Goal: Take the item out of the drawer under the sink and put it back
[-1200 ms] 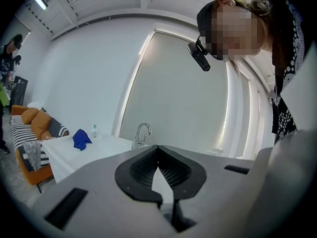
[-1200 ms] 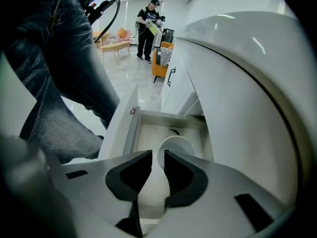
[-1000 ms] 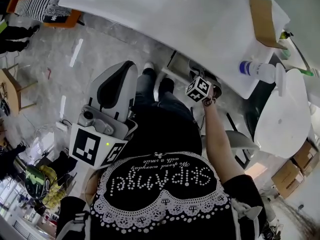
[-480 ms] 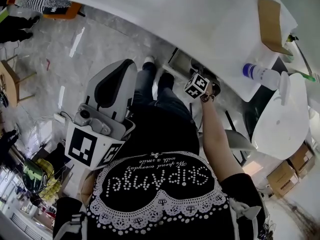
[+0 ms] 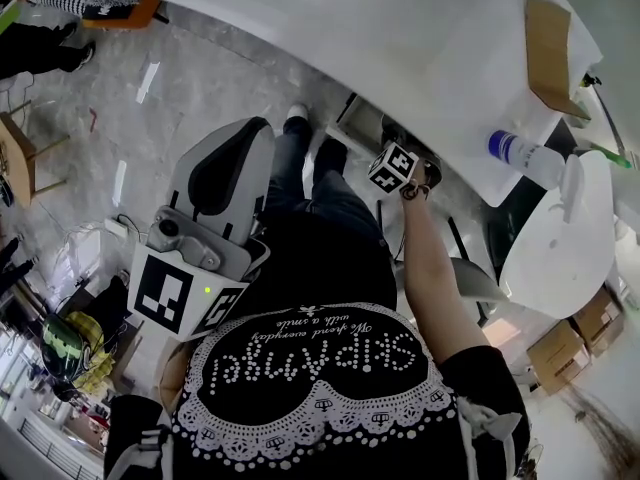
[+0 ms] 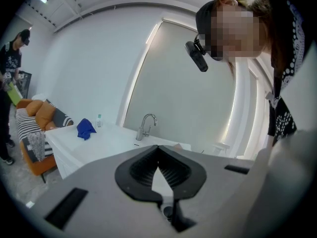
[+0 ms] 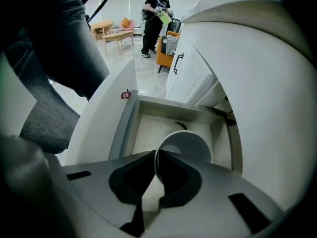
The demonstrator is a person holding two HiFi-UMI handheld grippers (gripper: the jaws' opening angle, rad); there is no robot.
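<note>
In the right gripper view a white cup [image 7: 187, 144] lies tipped inside the open drawer [image 7: 148, 125] under the white counter. My right gripper [image 7: 154, 156] points steeply down into the drawer. Its jaws have just been closing, and the cup's rim now sits pinched between the pads. From the head view only its marker cube [image 5: 393, 168] shows, at the counter's edge. My left gripper [image 6: 158, 151] is held about level in front of my body, jaws shut with nothing between them, far from the drawer. The head view shows the left gripper [image 5: 225, 183] at the left.
The drawer's white front panel [image 7: 101, 128] stands to the left of the cup, my jeans leg [image 7: 59, 58] beside it. On the counter [image 5: 400, 28] lie a brown board [image 5: 550, 38] and a blue-capped bottle [image 5: 520, 152]. A tap [image 6: 146, 126] and blue cloth [image 6: 85, 129] sit farther off.
In the head view both grippers stay about where they were. The right gripper's jaws are hidden there below the marker cube.
</note>
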